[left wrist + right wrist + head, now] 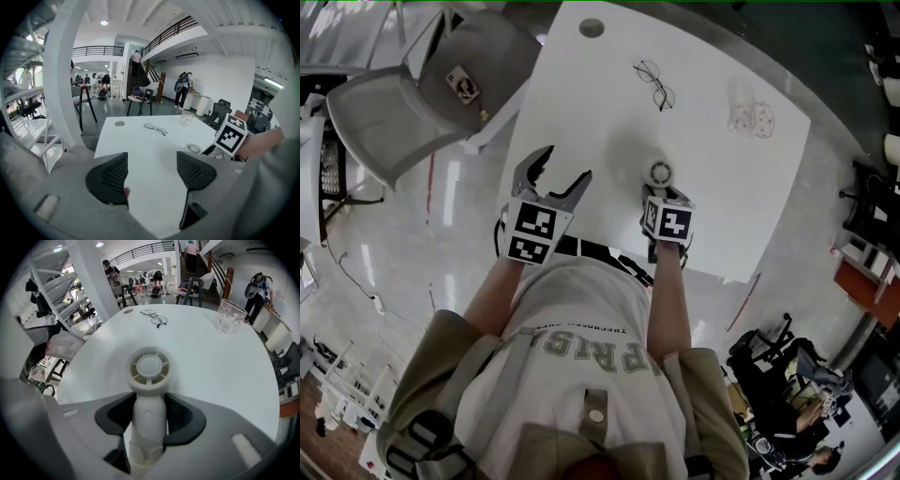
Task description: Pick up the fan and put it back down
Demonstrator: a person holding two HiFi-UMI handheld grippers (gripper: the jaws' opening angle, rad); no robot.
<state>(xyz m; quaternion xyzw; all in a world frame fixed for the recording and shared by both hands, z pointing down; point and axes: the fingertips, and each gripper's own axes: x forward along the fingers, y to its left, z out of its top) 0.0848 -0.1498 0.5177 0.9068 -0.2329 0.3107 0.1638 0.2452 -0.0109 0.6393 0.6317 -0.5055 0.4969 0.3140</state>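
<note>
Right gripper view: right tool (149, 418) is closed on the fan (150, 369). Its black, mesh-textured pads press both sides of the smooth white cylindrical handle. The fan's round head, a ribbed grille around a flat hub, sticks out past the tool tips over the counter (225, 380). Whether the fan touches the counter cannot be made out.

Left tool (150, 173): the jaws stand apart with nothing between them, only bare counter showing in the gap. It sits at the near counter edge, well to the left of the fan.

Counter: white, smooth, matte, with rounded corners. Thin wire-rimmed glasses (154, 317) lie toward the far side. A clear patterned tumbler (229, 316) stands far right. A grey moulded chair (422, 89) stands off the counter's left edge.
</note>
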